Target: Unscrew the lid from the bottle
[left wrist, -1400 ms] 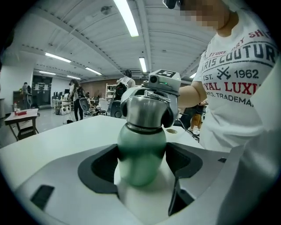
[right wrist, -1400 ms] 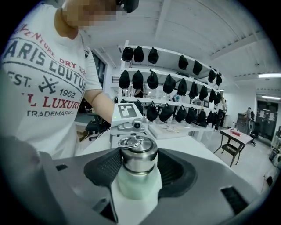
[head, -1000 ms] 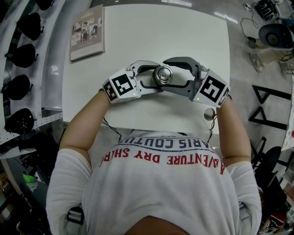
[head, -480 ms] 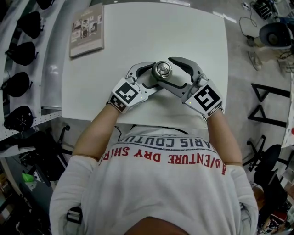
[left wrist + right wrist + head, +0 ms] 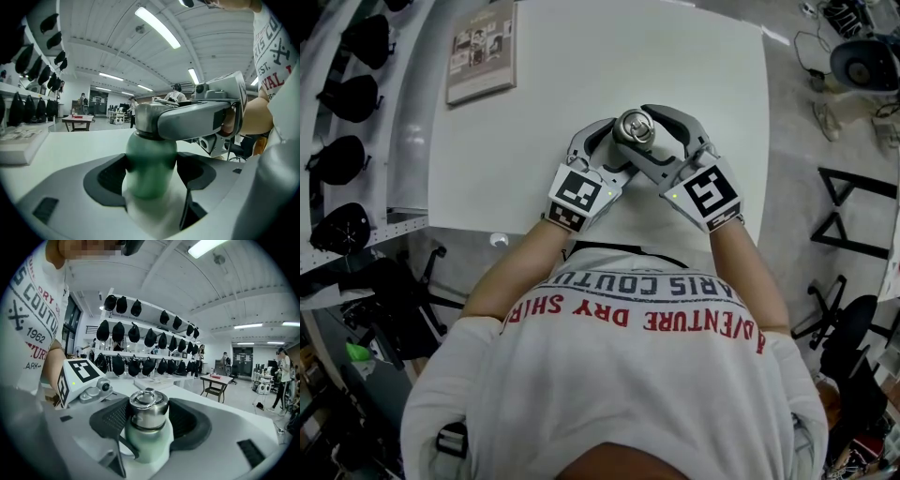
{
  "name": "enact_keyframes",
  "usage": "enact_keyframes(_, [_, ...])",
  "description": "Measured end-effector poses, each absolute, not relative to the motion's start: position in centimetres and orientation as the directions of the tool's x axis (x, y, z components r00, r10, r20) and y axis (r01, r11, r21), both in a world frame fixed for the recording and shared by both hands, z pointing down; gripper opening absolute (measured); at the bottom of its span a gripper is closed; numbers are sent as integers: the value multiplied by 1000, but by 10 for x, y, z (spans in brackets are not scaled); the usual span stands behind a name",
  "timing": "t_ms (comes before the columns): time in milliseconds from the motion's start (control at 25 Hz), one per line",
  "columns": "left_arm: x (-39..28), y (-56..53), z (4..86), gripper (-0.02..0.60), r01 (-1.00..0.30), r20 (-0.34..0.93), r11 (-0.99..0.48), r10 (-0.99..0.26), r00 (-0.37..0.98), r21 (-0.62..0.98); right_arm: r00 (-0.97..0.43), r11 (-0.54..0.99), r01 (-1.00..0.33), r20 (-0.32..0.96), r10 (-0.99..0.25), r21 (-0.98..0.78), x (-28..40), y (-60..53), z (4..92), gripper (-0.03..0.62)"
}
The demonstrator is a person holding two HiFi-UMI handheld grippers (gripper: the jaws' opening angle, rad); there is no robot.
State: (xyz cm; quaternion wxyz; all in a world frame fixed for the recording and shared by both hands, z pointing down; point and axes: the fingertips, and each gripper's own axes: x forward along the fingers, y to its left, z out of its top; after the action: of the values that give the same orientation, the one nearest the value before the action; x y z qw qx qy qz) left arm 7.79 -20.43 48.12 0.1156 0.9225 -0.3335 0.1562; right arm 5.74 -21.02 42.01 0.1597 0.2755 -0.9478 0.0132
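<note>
Both grippers have swung in toward me since a second ago — my left gripper (image 5: 152,177) clamps the slick, rigid bottle (image 5: 150,154) by its body; my right gripper (image 5: 148,422), jaws just closing, grips its steel lid (image 5: 147,406).

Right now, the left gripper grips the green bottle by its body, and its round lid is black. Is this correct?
Not black: the right gripper view shows the round lid is silver metal. The left gripper does grip the green bottle by its body.
</note>
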Motion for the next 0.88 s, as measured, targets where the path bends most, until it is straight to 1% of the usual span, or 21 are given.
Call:
enact_keyframes(200, [78, -204, 482, 356, -647, 377, -754, -570, 730, 114, -803, 854, -517, 309, -509, 61, 57, -210, 421, 262])
enact_keyframes(480, [77, -203, 486, 354, -575, 391, -812, -500, 773, 98, -839, 891, -449, 313, -445, 63, 55, -210, 421, 261])
enact_keyframes(640, [75, -202, 489, 350, -491, 394, -867, -422, 816, 88, -860, 917, -395, 327, -392, 59, 54, -209, 421, 261])
enact_keyframes(880, [72, -199, 490, 348, -308, 410, -948, -250, 877, 81, -899, 954, -296, 325, -294, 45, 49, -205, 419, 261])
